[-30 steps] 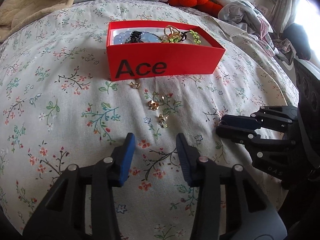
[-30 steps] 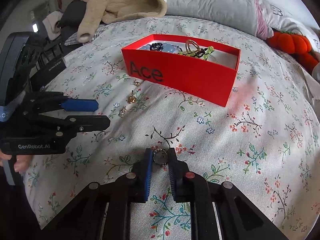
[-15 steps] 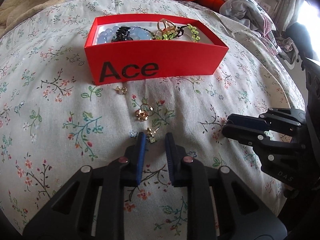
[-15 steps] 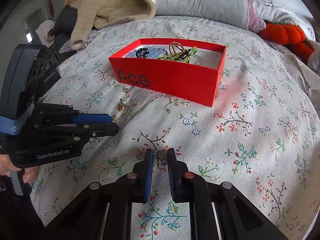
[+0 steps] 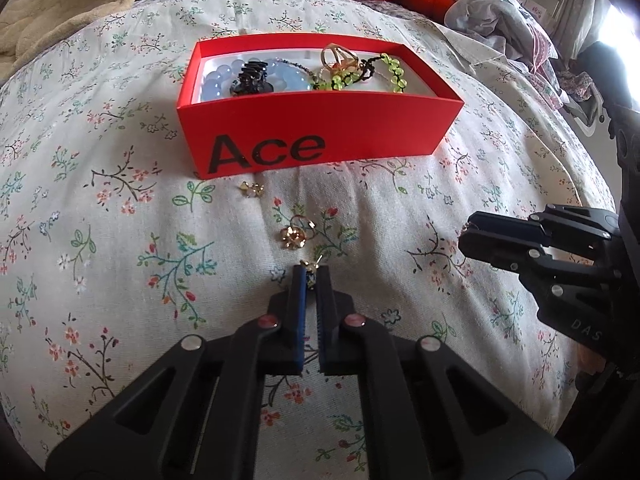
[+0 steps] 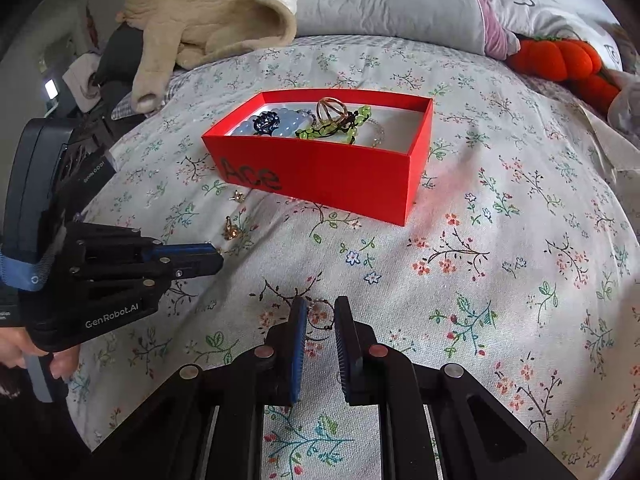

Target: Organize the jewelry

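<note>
A red box marked "Ace" sits on the flowered bedspread and holds a blue bead bracelet, a black hair clip, a gold ring and green beads. My left gripper is shut on a small gold earring on the cloth in front of the box. Two more gold earrings lie between it and the box. In the right wrist view my right gripper is shut on a thin ring, just above the cloth. The red box stands beyond it.
A beige blanket and a grey pillow lie behind the box, and an orange pumpkin plush sits at the far right. Crumpled clothes are heaped on the right. A hand holds the left gripper's handle.
The left gripper moved forward to the nearest earring and its jaws closed on it. The right gripper kept its hold on the ring and rose slightly.
</note>
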`<state>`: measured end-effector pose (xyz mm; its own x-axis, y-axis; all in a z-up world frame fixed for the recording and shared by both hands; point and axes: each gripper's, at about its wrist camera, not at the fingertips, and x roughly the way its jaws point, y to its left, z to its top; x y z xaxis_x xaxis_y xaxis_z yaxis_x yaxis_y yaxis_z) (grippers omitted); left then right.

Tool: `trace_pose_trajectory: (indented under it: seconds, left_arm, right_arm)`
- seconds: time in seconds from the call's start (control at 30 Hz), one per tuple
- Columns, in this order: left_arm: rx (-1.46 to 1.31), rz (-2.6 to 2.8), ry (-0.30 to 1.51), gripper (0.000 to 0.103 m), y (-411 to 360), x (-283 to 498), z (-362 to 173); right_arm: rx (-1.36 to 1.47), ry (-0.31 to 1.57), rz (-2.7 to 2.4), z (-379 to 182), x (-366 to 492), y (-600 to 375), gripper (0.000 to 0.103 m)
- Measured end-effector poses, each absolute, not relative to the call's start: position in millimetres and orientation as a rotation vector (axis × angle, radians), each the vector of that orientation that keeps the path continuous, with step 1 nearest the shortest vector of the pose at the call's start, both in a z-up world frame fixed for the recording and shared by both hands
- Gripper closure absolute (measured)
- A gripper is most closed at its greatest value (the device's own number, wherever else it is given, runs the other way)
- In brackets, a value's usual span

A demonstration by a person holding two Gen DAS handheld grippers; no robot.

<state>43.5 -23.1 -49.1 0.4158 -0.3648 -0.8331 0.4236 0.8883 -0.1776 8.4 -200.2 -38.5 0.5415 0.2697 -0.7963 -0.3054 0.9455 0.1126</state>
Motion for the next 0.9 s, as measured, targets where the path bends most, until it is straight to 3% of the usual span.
trace_pose_trajectory:
  seconds: [0.9]
  left_arm:
    - [-0.158,-0.437,0.892,0.098,8,76,19]
  right_arm:
    - [0.098,0.854,0.289,22,50,-206,0.089]
